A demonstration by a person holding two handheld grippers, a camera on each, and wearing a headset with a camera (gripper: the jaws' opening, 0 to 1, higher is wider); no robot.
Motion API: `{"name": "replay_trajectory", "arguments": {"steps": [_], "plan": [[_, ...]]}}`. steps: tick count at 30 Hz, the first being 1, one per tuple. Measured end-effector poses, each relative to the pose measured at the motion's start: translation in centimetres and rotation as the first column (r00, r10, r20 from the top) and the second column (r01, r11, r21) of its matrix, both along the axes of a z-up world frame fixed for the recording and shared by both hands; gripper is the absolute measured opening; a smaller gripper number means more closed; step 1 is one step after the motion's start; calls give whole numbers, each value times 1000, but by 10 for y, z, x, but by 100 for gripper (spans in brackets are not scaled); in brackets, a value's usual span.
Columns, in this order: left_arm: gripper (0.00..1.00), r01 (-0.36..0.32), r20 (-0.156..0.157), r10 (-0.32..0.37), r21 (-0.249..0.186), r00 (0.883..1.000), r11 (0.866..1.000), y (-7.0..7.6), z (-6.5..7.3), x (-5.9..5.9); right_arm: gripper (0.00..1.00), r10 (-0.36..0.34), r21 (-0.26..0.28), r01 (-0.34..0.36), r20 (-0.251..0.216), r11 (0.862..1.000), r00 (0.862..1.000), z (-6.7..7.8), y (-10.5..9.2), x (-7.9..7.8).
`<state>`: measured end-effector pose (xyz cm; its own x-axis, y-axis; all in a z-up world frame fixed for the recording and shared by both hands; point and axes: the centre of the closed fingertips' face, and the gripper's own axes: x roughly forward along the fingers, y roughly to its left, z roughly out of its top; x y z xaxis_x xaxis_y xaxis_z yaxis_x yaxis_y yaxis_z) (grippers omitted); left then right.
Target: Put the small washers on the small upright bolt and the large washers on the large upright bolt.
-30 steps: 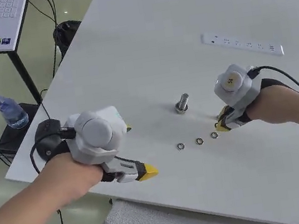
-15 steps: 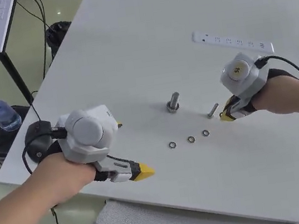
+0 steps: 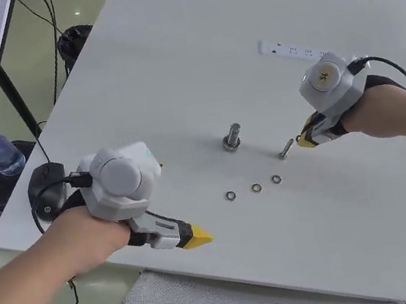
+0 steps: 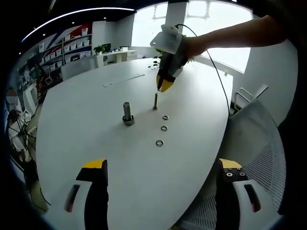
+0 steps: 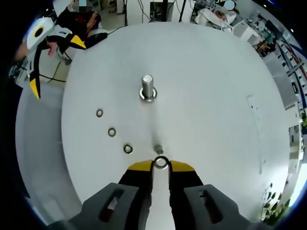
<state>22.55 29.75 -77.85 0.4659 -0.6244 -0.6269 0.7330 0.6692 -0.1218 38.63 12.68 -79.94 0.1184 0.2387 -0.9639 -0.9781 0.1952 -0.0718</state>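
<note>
A large steel bolt and a small steel bolt stand upright on the white table. Nearer lie three metal ring washers in a row, farther right a white power strip.

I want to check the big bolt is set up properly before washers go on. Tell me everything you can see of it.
The large bolt is grey, shiny metal. It stands upright on the white table with its shaft pointing up and a wider collar at its foot; whether that is its head or a washer, I cannot tell. It stands apart from the row of three loose washers and the small bolt. Only the table touches it.
</note>
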Motion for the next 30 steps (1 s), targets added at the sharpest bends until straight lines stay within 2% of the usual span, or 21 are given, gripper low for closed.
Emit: {"name": "replay_trajectory", "arguments": {"steps": [5,12,19,30], "plan": [[100,-10,5,10,-13,1000,1000,-1,1,4,12,6,9,-6,2,1000,1000,-1,5,2],[99,-3,-4,3,-10,1000,1000,-2,-1,0,12,12,2,-12,-11,1000,1000,-6,9,3],[95,1,-16,-1,-5,1000,1000,1,-4,0,12,14,0,-14,-15,1000,1000,-8,12,3],[91,3,-18,-3,-5,1000,1000,4,-5,2,12,20,-15,-21,-20,1000,1000,-14,12,2]]}}
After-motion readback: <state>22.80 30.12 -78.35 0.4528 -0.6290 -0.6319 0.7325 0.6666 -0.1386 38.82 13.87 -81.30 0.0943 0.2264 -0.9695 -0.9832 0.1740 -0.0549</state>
